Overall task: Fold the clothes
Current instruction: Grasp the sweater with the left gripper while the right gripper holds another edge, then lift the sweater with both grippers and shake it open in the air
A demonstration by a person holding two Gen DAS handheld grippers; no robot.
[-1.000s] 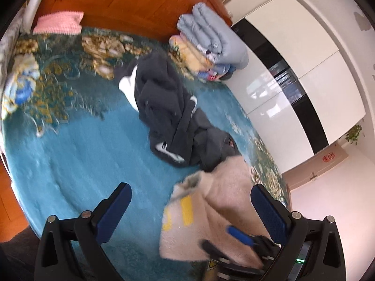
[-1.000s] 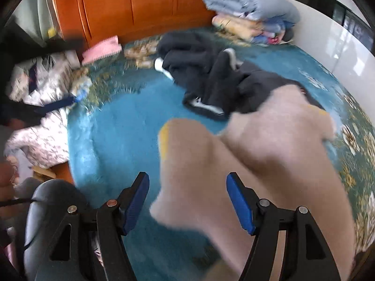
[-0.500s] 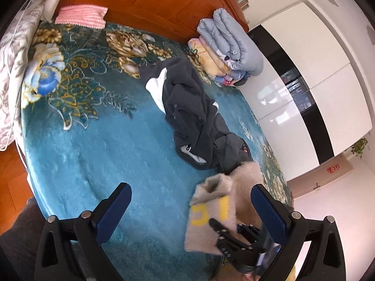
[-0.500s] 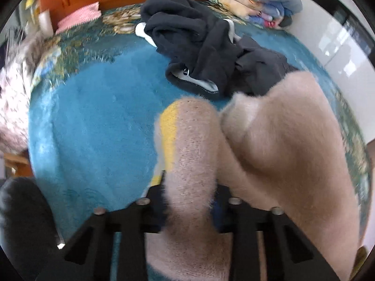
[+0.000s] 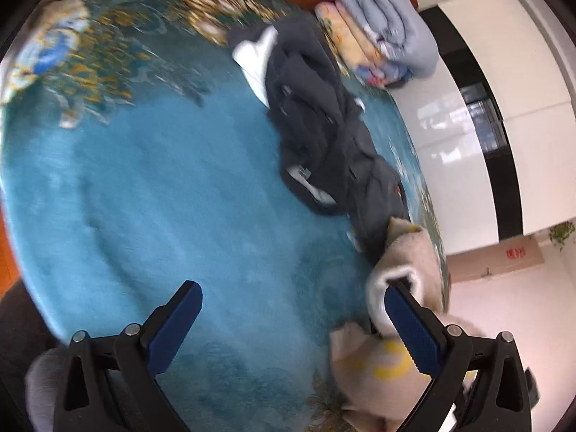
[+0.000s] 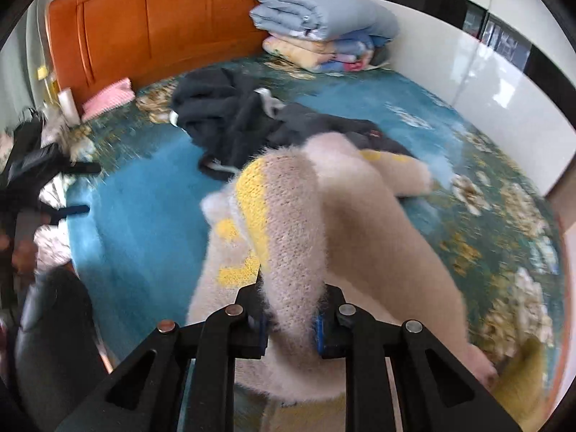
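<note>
A fuzzy beige sweater with yellow patches [image 6: 324, 216] is lifted off the blue bed cover. My right gripper [image 6: 289, 327] is shut on a fold of it, and the rest drapes ahead and to the right. In the left wrist view the sweater [image 5: 406, 273] hangs at the lower right, beside my right finger pad. My left gripper [image 5: 291, 327] is open and empty above the bed cover [image 5: 162, 198]. A heap of dark clothes [image 5: 324, 136] lies beyond, also in the right wrist view [image 6: 252, 122].
Folded blankets [image 6: 316, 28] are stacked against the orange headboard [image 6: 144, 28]. A pink cloth [image 6: 108, 99] lies at the bed's head. White glossy wardrobe doors [image 5: 460, 115] run along the right. Clutter sits off the bed's left edge [image 6: 36, 165].
My right gripper has shut on the sweater and lifted it off the bed. My left gripper stays open and has swung nearer the sweater's left side.
</note>
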